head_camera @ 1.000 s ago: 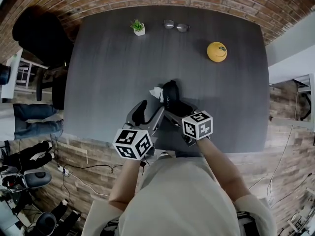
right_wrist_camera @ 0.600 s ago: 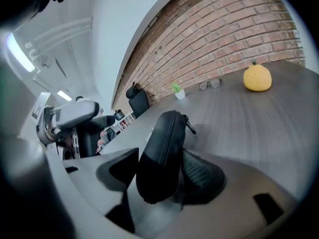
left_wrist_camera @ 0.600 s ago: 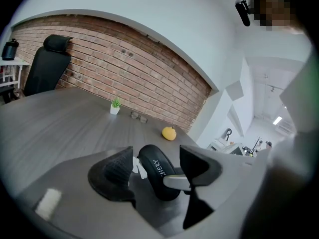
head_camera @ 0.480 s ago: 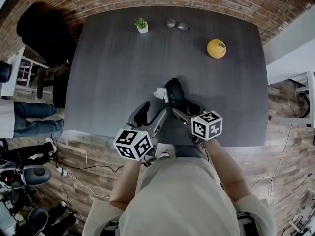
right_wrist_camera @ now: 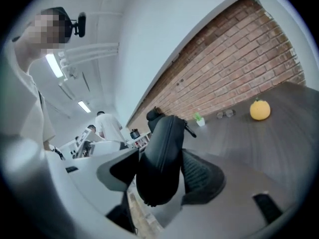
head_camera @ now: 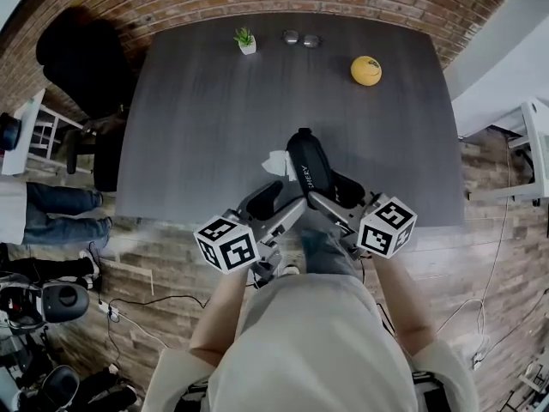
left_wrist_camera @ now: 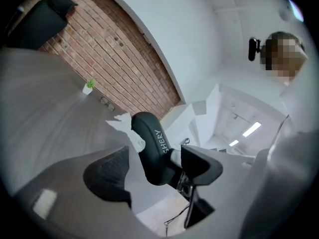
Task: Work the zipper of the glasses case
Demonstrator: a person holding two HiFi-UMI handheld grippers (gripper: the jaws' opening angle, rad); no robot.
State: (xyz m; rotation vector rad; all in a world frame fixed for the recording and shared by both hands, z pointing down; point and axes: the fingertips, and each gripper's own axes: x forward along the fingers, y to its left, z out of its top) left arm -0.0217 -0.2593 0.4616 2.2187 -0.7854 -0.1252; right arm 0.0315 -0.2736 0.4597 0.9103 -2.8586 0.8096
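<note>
The black glasses case (head_camera: pixel 307 163) is tilted up at the table's front edge, with white lettering on its side. My right gripper (head_camera: pixel 331 192) is shut on its near end; in the right gripper view both pads press the case (right_wrist_camera: pixel 162 153) from either side. The zipper seam runs up the case to a small pull (right_wrist_camera: pixel 190 129) at its far end. My left gripper (head_camera: pixel 274 202) stands open just left of the case. In the left gripper view the case (left_wrist_camera: pixel 149 143) shows between its wide jaws, clear of the left pad (left_wrist_camera: pixel 107 176).
A crumpled white tissue (head_camera: pixel 274 163) lies on the dark grey table (head_camera: pixel 206 118) beside the case. At the far edge stand a small potted plant (head_camera: pixel 245 41), a pair of glasses (head_camera: pixel 300 39) and a yellow ball (head_camera: pixel 366 70). A black chair (head_camera: pixel 73 54) stands left.
Both grippers have drawn back toward the table's front edge. The right one has brought the case along, and its near end now reaches that edge.
</note>
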